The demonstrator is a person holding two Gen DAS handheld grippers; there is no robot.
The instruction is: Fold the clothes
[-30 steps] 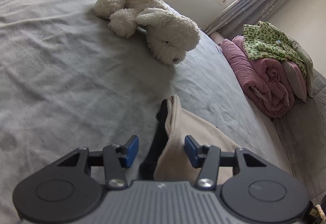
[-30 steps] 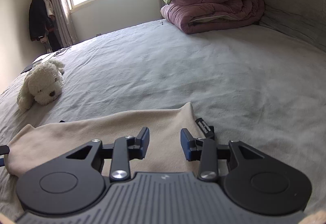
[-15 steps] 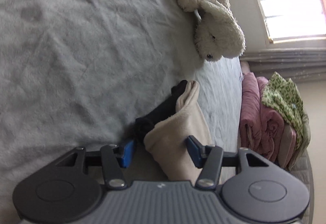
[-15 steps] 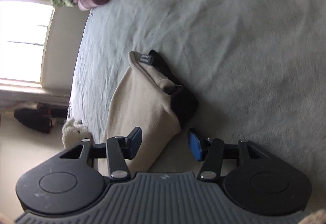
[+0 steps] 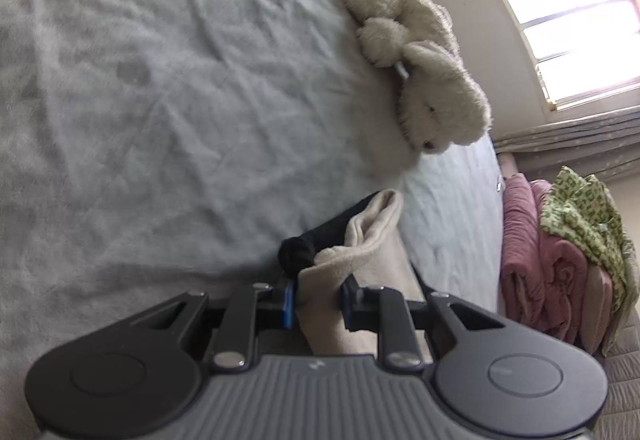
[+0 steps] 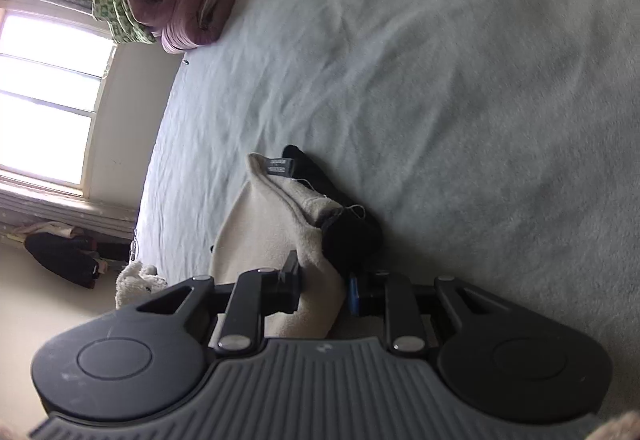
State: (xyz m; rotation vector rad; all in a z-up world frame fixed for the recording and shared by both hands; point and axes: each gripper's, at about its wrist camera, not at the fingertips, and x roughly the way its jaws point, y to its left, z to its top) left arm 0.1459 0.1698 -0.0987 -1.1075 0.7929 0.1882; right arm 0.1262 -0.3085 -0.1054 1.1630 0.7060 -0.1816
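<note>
Left wrist view: left gripper [image 5: 318, 303] and right gripper [image 6: 323, 292] each pinch a beige garment [image 5: 360, 240] end; lift both evenly.

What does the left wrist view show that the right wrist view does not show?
Only the left wrist view shows the plush toy's face and the left gripper. Only the right wrist view shows the garment's label, dark clothes under the window, and the right gripper. Both show the beige garment, grey bedsheet and pink quilt.

One garment [image 5: 372, 240], one plush toy [image 5: 424, 68]
</note>
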